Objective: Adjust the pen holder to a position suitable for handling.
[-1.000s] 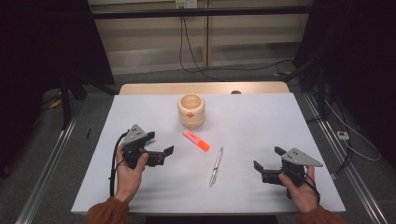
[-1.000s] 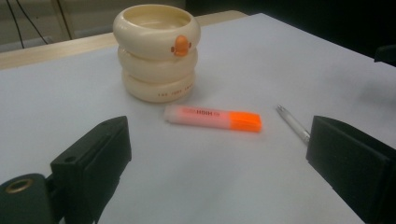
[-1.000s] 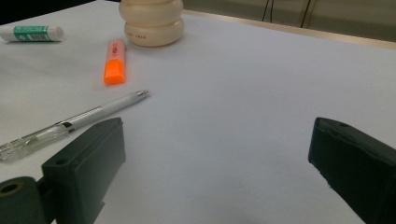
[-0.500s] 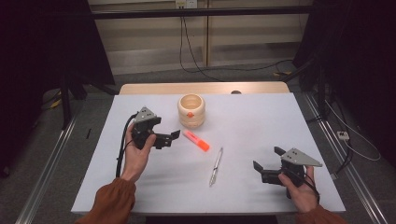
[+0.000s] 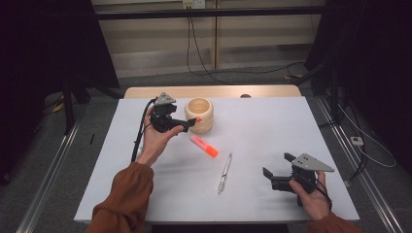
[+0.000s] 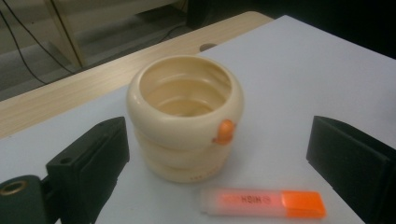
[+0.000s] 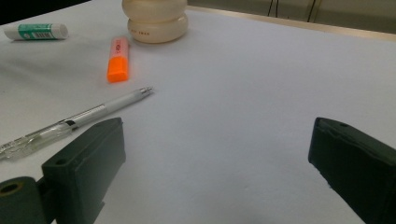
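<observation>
left gripper (image 5: 190, 122) wide open, beside cup (image 5: 200, 114)

Highlighter (image 5: 204, 146) lies before the cup (image 5: 199, 114); pen (image 5: 224, 173) nearer still.

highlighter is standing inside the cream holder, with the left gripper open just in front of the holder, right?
Not quite. The highlighter lies flat on the table beside the cream holder, not inside it; the left gripper view shows the holder with nothing in it. The left gripper is indeed open just in front of the holder.
</observation>
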Tool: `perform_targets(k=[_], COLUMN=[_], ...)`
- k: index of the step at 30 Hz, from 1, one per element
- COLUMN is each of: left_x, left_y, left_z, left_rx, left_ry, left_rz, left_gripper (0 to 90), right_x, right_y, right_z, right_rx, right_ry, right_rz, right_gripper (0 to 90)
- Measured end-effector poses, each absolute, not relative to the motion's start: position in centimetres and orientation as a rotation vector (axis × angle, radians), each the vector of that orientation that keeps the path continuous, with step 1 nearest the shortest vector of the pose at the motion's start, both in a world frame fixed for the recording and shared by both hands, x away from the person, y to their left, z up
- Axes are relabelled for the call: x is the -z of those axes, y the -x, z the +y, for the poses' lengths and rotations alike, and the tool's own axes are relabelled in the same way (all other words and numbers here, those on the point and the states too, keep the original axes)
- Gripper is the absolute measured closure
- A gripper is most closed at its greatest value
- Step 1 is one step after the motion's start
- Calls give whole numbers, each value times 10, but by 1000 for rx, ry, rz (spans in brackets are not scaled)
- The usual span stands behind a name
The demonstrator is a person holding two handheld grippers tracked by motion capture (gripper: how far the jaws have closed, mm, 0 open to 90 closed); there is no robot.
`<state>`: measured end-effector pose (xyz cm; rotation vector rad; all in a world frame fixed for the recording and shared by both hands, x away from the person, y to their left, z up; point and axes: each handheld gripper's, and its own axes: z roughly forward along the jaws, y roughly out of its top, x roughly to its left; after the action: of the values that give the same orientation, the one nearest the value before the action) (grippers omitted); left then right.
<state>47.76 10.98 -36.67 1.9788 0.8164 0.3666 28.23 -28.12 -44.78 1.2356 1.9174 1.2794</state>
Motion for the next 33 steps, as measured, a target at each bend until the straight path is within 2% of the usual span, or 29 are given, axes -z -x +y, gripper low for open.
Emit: perform_targets(k=[16,25,26,33], left_x=[372,382,383,392], left_y=[-537,-553,-555,-566], left_z=[102,89,89,84], left_rx=[-367,-356,-359,-345], left_ry=[-1991,-1977,-1999,-2012], left_rz=[914,959,958,1013], left_gripper=[136,232,285,402], right_x=[448,448,448,449], right_y=[-280,-280,-280,-280], right_z=[-282,-282,-281,-281], right_rx=[-1265,-1263,-1259,-1260], right_ry=[-1230,-1222,-1223,-1219], right_rz=[1924,1935,1939,1943], right_gripper=[35,35,36,36])
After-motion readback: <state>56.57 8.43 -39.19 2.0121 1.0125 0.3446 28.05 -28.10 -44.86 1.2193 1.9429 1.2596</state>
